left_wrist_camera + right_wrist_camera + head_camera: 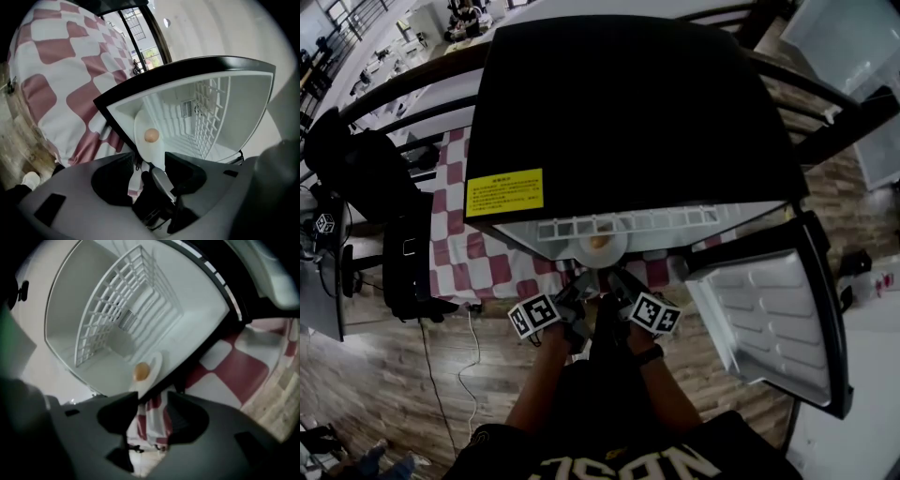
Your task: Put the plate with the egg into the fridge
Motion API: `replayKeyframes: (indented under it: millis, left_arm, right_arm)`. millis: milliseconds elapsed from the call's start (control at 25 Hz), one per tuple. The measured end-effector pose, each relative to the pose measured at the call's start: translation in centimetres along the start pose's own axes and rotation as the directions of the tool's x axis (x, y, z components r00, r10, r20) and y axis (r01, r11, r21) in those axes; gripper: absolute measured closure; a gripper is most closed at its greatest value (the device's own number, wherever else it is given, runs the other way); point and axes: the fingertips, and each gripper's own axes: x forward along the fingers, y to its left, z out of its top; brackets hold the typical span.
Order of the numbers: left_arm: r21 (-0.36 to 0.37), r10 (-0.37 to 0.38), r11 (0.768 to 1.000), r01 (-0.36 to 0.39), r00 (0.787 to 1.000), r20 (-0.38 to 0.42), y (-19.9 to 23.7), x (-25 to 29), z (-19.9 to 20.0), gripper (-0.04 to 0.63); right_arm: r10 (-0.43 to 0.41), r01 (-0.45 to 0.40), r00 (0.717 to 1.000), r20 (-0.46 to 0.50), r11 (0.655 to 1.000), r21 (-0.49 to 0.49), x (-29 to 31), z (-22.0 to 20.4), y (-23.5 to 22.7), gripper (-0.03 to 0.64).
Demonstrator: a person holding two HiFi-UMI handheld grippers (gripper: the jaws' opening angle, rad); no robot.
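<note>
A white plate [581,251] carrying a brown egg [598,242] lies on the floor of the open black fridge [628,103], at its front lip. My left gripper [579,293] and right gripper [619,291] sit side by side just in front of the plate, both open. In the left gripper view the plate [149,152] with the egg [151,135] has its near rim reaching between the spread jaws of the left gripper [150,161], with no pad pressing on it. In the right gripper view the plate [155,363] and egg [141,371] lie just beyond the right gripper [152,399].
The fridge door [769,319] is swung open to the right. A white wire shelf [206,117] runs along inside the fridge. The fridge stands on a red-and-white checked cloth [450,234]. A black chair [403,253] stands at the left, and a cable [464,375] trails over the wooden floor.
</note>
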Motion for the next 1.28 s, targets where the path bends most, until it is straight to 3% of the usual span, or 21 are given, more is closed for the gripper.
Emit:
replayKeyframes:
  millis: [160,280,480,640,880,1280]
  left_arm:
    - [0.166,0.019,0.986,-0.018,1.0,-0.004,-0.8,-1.9,-0.1,0.374]
    - [0.299,0.023,0.954,-0.02,1.0,-0.005,-1.3,-2.8,-0.2,0.377]
    - [0.507,0.015,0.862,-0.008,1.0,-0.008,-2.4,-3.4,-0.4,0.39]
    - [0.648,0.0,0.762,-0.02,0.999,0.032,-3.8,-4.1,0.1,0.391]
    - [0.733,0.0,0.679,-0.041,0.998,0.055,-5.3,-4.7,0.4,0.393]
    - [0.699,0.017,0.709,-0.09,0.994,0.111,-4.2,-7.8,1.6,0.393]
  right_arm:
    - [0.042,-0.043,0.999,0.025,0.999,0.034,0.5,-1.2,0.8,0.413]
    - [0.088,-0.089,0.996,0.022,0.994,0.057,1.2,-1.8,1.9,0.416]
    - [0.12,-0.13,0.99,0.07,0.977,0.166,2.2,-1.8,2.5,0.437]
    - [0.154,-0.183,0.979,0.132,0.952,0.246,2.7,-1.2,3.0,0.487]
    - [0.134,-0.19,0.973,0.186,0.925,0.33,3.2,-0.4,2.8,0.562]
    - [0.133,-0.222,0.96,0.245,0.898,0.38,6.2,1.6,3.9,0.568]
